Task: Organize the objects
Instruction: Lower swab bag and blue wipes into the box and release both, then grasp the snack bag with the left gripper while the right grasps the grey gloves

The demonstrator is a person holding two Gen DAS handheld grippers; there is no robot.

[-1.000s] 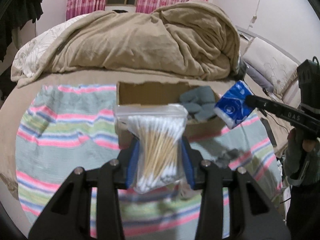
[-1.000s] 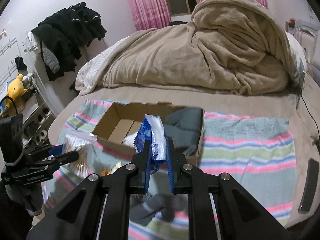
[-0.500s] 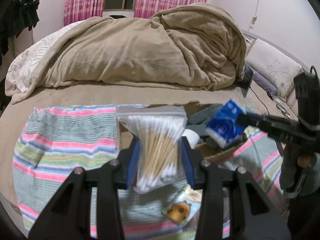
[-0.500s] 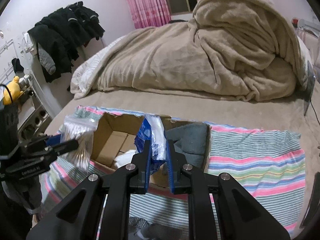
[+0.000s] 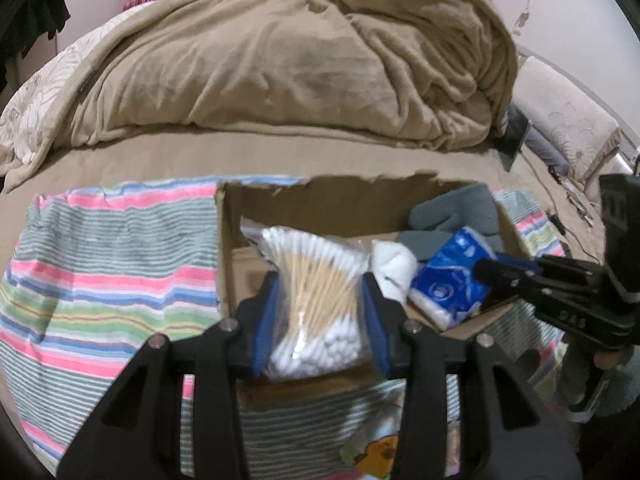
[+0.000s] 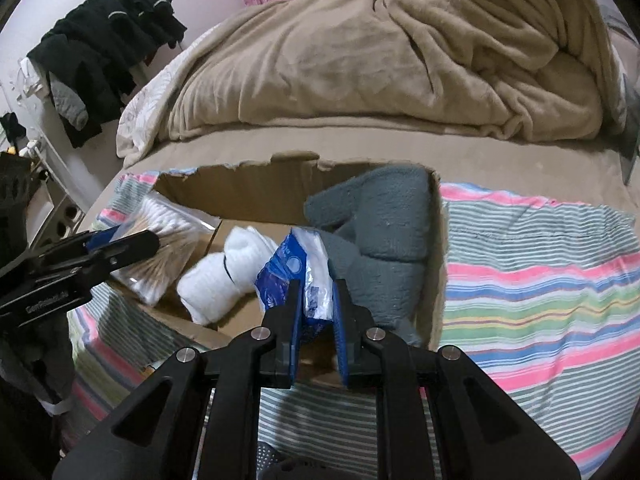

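My left gripper (image 5: pixel 320 304) is shut on a clear bag of cotton swabs (image 5: pixel 312 288) and holds it over the left part of an open cardboard box (image 5: pixel 224 248). My right gripper (image 6: pixel 316 292) is shut on a blue tissue pack (image 6: pixel 292 268) and holds it low inside the box (image 6: pixel 240 184). In the box lie grey fleece slippers (image 6: pixel 380 232) at the right and a white sock roll (image 6: pixel 228 276) in the middle. The swab bag (image 6: pixel 160 236) and left gripper (image 6: pixel 116 248) show at the left of the right wrist view; the tissue pack (image 5: pixel 448 276) shows in the left wrist view.
The box stands on a striped towel (image 5: pixel 100 264) spread on a bed. A heap of tan blanket (image 5: pixel 280 60) lies behind it. A small printed packet (image 5: pixel 372 452) lies on the towel in front of the box. Dark clothes (image 6: pixel 100 60) hang at the far left.
Both grippers have moved forward and down over the box. The swab bag and the tissue pack now hang inside the box opening instead of in front of it.
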